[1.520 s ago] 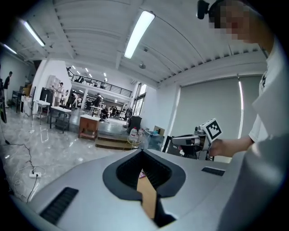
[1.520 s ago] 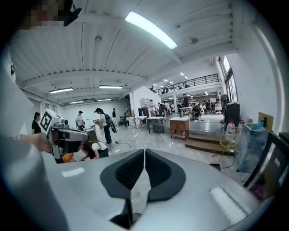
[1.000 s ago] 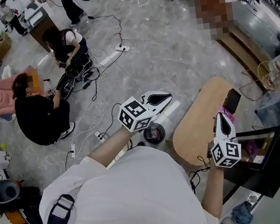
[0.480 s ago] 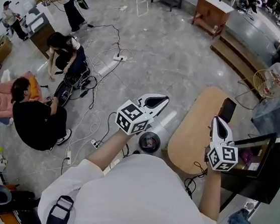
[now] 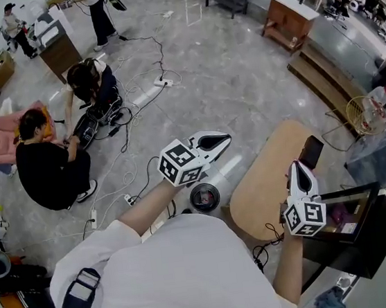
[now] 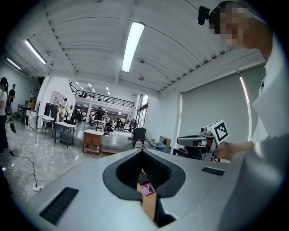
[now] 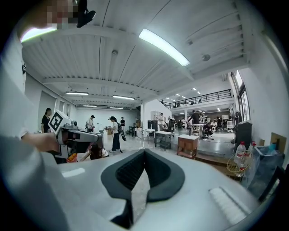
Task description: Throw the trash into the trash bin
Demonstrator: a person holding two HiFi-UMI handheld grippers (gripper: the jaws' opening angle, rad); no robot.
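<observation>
Marble-floored hall, round wooden table (image 5: 267, 191), left gripper (image 5: 229, 137) and right gripper (image 5: 299, 164), fingers (image 7: 163, 173) clenched, empty

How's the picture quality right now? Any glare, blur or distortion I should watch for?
Head view: sharp and evenly lit; the glossy floor shows pale reflections, and straight lines bend near the edges. Left gripper view: strong fisheye, black corners, ceiling lamp blown out. Right gripper view: same fisheye and dark corners, strip light glaring.
</observation>
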